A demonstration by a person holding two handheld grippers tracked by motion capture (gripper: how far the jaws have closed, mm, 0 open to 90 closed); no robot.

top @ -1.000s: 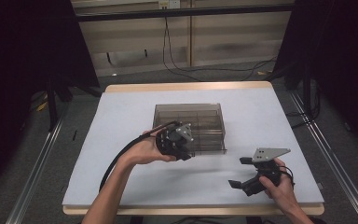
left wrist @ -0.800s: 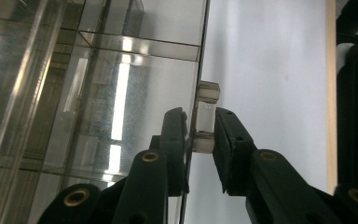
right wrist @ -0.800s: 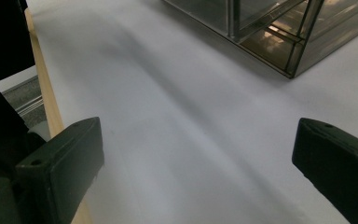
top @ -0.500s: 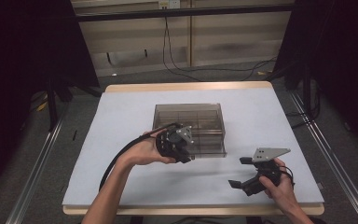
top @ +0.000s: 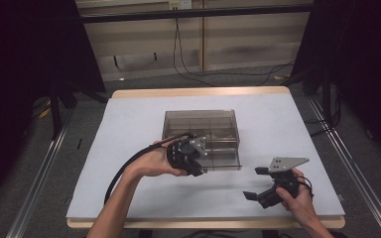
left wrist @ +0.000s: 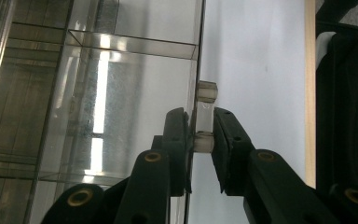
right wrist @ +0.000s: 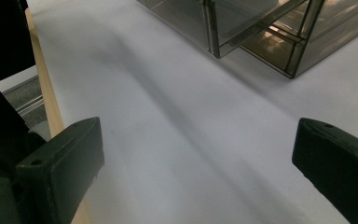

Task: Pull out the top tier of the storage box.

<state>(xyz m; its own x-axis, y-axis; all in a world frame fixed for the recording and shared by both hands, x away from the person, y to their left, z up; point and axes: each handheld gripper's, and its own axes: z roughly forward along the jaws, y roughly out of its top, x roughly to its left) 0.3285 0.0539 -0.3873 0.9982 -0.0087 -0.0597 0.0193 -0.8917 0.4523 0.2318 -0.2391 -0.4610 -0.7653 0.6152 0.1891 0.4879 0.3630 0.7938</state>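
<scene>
A smoky clear plastic compartment box [top: 201, 130] sits in the middle of the white table [top: 129, 129]. My left gripper [top: 198, 166] is at the box's front edge, held side-on by a hand. In the left gripper view its jaws [left wrist: 200, 135] are pinched on a small clear latch tab [left wrist: 206, 100] that sticks out from the box's edge. My right gripper [top: 254, 183] rests low near the table's front right, apart from the box, jaws wide open with bare table between them [right wrist: 198, 154]. The box's near corner [right wrist: 261, 28] lies beyond it, its lid seemingly a little raised.
The table's wooden front edge [top: 203, 223] runs just behind both hands. Dark curtains and metal rails flank the table. A black cable [top: 129, 166] trails from the left gripper along the forearm. Bare table surface lies left and right of the box.
</scene>
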